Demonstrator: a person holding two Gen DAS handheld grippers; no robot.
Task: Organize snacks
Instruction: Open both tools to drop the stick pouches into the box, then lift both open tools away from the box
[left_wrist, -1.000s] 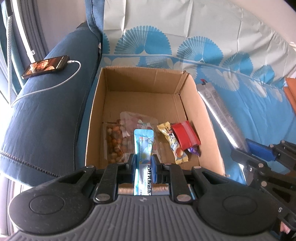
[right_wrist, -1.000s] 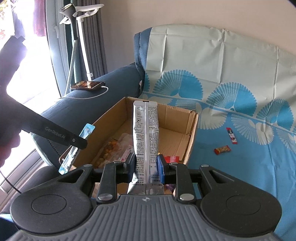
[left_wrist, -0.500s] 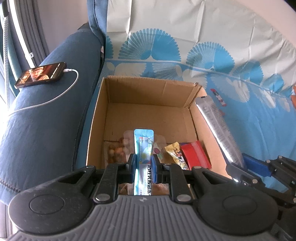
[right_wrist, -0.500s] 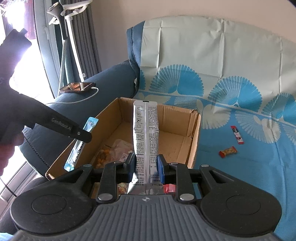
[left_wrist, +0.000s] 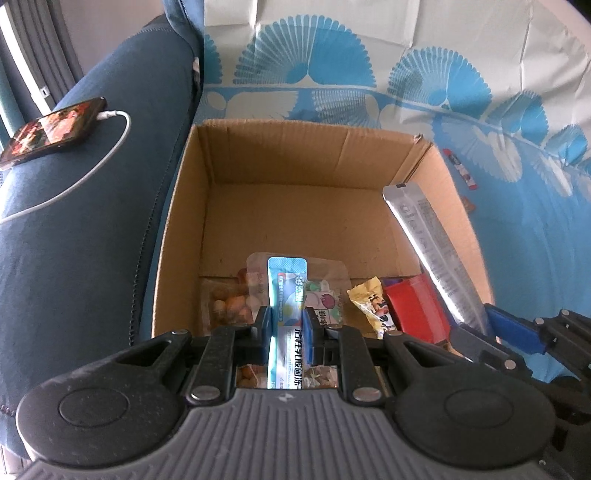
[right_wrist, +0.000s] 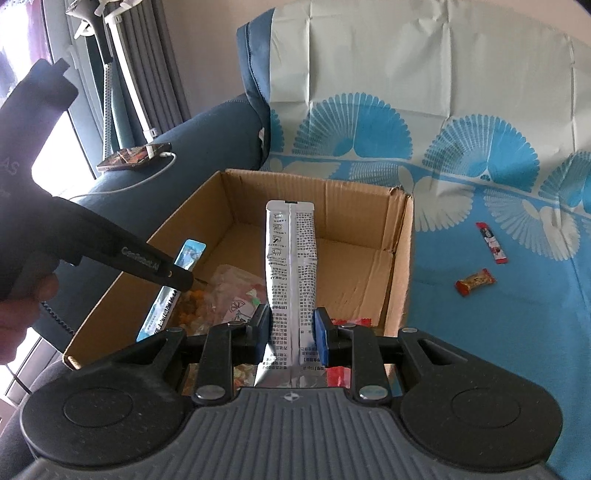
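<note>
An open cardboard box (left_wrist: 192, 206) (right_wrist: 400, 258) stands on the sofa seat. My left gripper (left_wrist: 287, 328) is shut on a blue snack stick (left_wrist: 287, 291) and holds it over the box's near end; it also shows in the right wrist view (right_wrist: 173, 288). My right gripper (right_wrist: 291, 332) is shut on a long silver packet (right_wrist: 291, 266), upright over the box's right side; the packet also shows in the left wrist view (left_wrist: 428, 247). In the box lie a clear nut bag (left_wrist: 225, 306), a clear candy bag (left_wrist: 328, 295), a yellow snack (left_wrist: 373, 306) and a red packet (left_wrist: 413, 310).
A red stick (right_wrist: 491, 243) and a small red candy bar (right_wrist: 474, 282) lie on the blue patterned sofa cover (right_wrist: 480, 350) right of the box. A phone (left_wrist: 51, 129) on a white cable lies on the dark blue armrest (left_wrist: 74, 240) to the left.
Both grippers have moved forward, farther over the box, each still shut on its snack. The silver packet now hangs over the box's right wall.
</note>
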